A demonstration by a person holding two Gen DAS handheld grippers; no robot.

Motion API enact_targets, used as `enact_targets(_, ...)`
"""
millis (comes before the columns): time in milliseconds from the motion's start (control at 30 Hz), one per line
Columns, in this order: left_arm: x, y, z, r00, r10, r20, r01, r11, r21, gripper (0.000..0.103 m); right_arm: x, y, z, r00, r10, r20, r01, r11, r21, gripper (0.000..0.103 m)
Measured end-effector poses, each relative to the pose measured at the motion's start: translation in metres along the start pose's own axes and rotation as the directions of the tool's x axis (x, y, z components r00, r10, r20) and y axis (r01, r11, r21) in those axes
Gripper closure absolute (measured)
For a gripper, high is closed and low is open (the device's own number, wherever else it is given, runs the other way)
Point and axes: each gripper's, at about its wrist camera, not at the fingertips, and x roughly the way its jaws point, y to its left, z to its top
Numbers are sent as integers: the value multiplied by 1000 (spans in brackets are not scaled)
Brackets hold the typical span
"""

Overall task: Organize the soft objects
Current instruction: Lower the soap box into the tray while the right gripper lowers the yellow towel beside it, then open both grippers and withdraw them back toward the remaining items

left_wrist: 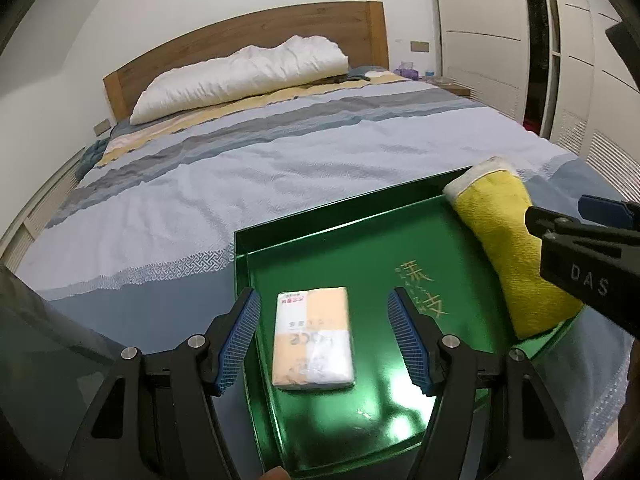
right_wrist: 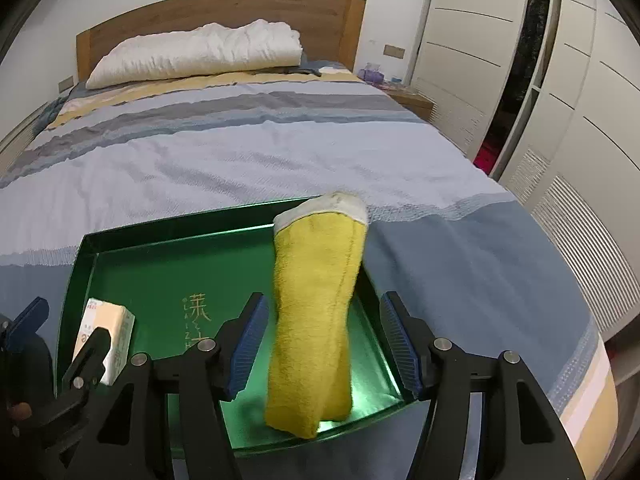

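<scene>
A green tray (left_wrist: pixel 400 236) (right_wrist: pixel 168 240) lies on the bed's near end. A wrapped tissue pack (left_wrist: pixel 312 340) (right_wrist: pixel 116 328) lies flat in its left part. My left gripper (left_wrist: pixel 324 340) is open, its jaws either side of the pack without touching it. A rolled yellow towel with a white end (left_wrist: pixel 504 240) (right_wrist: pixel 316 312) lies along the tray's right side, over its far rim. My right gripper (right_wrist: pixel 324 344) is open, jaws apart on both sides of the towel; it shows at the right edge of the left wrist view (left_wrist: pixel 592 264).
The bed has a striped blue, grey and yellow cover (left_wrist: pixel 280 152) (right_wrist: pixel 240 152), a white pillow (left_wrist: pixel 240 76) (right_wrist: pixel 192 52) and a wooden headboard (left_wrist: pixel 248 36). A white wardrobe (right_wrist: pixel 540 80) stands on the right, with a bedside table (right_wrist: pixel 412 100) beyond.
</scene>
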Motion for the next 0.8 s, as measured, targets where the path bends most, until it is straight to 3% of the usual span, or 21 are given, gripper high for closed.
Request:
enact_targets(400,-36,-5,-17,993,-121,5,121,993,16,42,-36,-21,-11,998,-51,39,49,998,33,40)
enact_targets(500,-54,-3,-25,988,-153,5,153,988,14,35,-51,-28,-19,997,-64,45,62,997,43,35)
enact_targets(800,-142,15,-38,958,-286,26,286,957,-42,31,-117,-35,-47,996,-76,50,74,996,50,26)
